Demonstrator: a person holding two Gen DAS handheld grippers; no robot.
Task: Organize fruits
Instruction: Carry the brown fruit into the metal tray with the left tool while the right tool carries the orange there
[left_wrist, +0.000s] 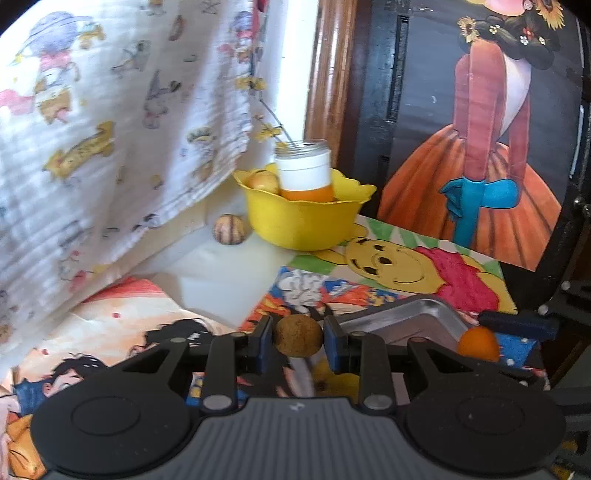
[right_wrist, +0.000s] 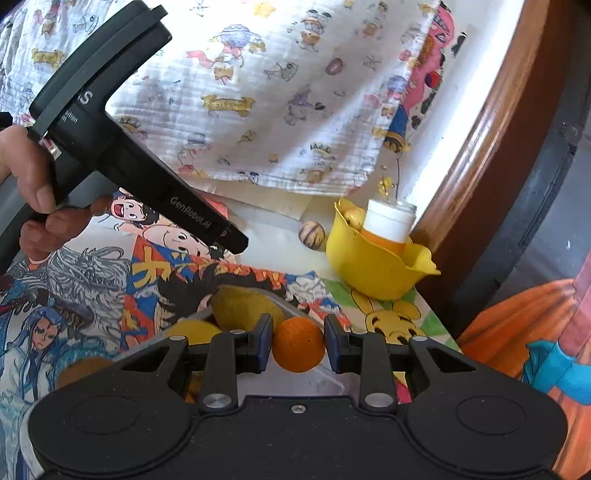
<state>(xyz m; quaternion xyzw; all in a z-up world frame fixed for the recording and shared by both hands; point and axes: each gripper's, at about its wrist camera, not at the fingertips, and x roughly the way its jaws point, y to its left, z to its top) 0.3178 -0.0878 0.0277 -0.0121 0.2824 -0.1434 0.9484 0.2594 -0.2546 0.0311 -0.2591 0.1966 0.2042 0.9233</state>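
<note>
While a brown round fruit (left_wrist: 297, 340) is being clamped between the narrowed pads of the left gripper (left_wrist: 297, 341) beside the metal tray (left_wrist: 424, 317), an orange (right_wrist: 298, 345) is being pinched by the right gripper (right_wrist: 298, 343) over the tray, well apart from the yellow bowl (right_wrist: 373, 273).

The metal tray (left_wrist: 417, 321) beside the yellow bowl (left_wrist: 303, 221) is largely hidden behind the left claw (left_wrist: 298, 341). In the right wrist view, lemons (right_wrist: 240, 306) sit half hidden behind the right claw (right_wrist: 298, 349). The jar (left_wrist: 304, 170) inside that bowl is blurred.
</note>
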